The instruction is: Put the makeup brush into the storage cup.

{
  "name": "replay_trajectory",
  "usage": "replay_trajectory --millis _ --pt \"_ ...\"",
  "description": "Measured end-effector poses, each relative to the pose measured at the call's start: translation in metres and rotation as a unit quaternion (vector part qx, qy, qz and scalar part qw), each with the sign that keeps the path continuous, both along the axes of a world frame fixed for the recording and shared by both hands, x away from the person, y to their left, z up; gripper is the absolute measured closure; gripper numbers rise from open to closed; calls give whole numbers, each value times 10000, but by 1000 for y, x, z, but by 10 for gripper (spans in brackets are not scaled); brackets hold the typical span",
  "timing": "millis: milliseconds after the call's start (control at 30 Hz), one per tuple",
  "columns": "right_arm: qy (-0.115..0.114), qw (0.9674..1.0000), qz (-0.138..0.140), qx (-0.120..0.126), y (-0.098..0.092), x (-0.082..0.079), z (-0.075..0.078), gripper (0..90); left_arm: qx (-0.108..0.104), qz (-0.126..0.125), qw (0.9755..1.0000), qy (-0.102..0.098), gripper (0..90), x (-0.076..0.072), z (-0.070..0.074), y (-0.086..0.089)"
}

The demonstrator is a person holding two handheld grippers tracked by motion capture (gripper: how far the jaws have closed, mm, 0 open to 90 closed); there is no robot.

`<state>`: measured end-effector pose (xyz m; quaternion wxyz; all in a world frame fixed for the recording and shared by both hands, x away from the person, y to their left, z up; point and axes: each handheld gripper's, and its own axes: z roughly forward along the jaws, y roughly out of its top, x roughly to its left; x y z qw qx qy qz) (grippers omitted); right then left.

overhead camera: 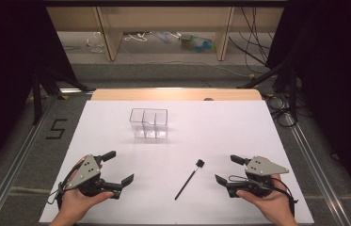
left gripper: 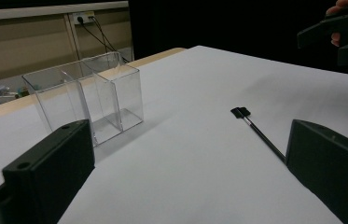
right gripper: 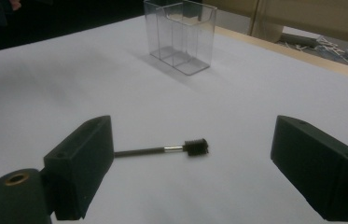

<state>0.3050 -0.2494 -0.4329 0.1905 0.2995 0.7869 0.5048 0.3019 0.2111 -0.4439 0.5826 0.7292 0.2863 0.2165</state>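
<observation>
The brush (overhead camera: 189, 180) lies flat on the tabletop (overhead camera: 220, 132), bristle head far-right, handle near-left; both grippers, left (overhead camera: 116, 168) and right (overhead camera: 226, 169), have fingers spread, empty; clear box (overhead camera: 149, 123) stands far.

1. We see a clear, glossy plastic container (overhead camera: 149, 124), smooth-walled, far on the table
2. The table (overhead camera: 220, 127) has a matt white, paper-like top with a pale wood edge at its far side
3. The small brush (right gripper: 162, 150) near us has a matt black handle, a shiny metal collar and rough dark bristles
4. The right gripper (right gripper: 192, 172) and the left gripper (left gripper: 188, 172) have matt black plastic jaws
</observation>
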Motion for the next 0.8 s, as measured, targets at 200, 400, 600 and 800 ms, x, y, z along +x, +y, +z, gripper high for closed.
replay_trajectory --millis 200,400,600,800 --pt "-22 10000 -48 -17 4 0 1 156 -11 -3 10000 11 12 0 0 0" --pt "-5 9997 -224 9 8 3 4 156 3 -46 10000 2 14 -1 0 -1" --pt "64 9988 -459 -145 13 7 7 161 -4 -98 9999 76 20 -1 0 -3" --pt "419 9947 -805 -482 32 15 14 162 18 -182 9998 54 24 -1 0 -6"
